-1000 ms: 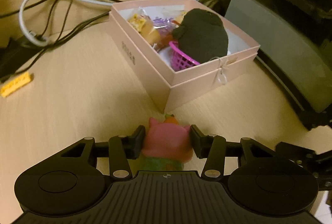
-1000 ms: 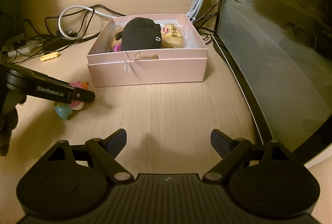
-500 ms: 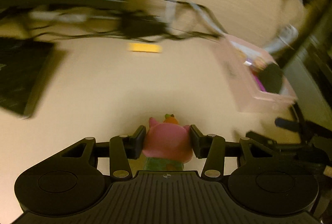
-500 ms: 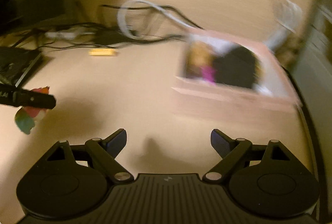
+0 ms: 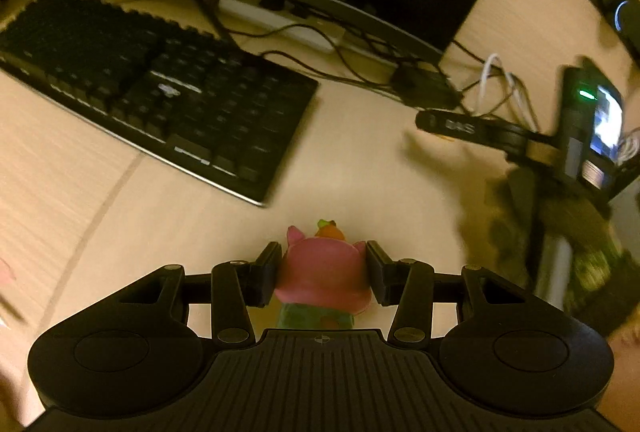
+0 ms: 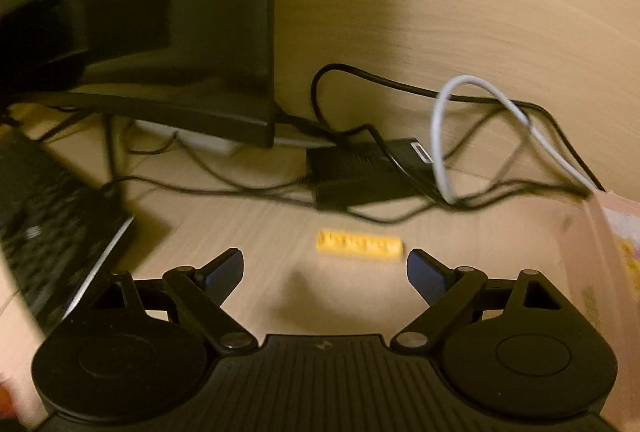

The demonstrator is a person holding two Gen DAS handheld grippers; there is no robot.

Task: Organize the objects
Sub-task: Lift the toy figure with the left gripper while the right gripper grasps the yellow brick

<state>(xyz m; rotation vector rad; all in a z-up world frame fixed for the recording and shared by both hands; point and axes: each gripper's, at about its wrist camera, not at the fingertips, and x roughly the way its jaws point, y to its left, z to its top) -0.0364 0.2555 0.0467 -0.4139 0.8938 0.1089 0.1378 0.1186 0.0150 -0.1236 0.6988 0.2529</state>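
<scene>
Left gripper [image 5: 322, 272] clamps a pink toy [image 5: 322, 272], its lower half hidden; right gripper [image 6: 325, 270] gapes empty over a blurred yellow block [image 6: 359, 250].

Pink toy [image 5: 322, 274], yellow, perhaps studded, block [image 6: 359, 245]

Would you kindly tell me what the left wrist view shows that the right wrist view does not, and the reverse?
Only the left wrist view shows the pink toy clamped in the left gripper, and the right gripper's finger reaching in from the right. Only the right wrist view shows the yellow brick on the desk ahead of the open, empty right gripper, plus the pink box edge. Both show the keyboard, the monitor and tangled cables.
</scene>
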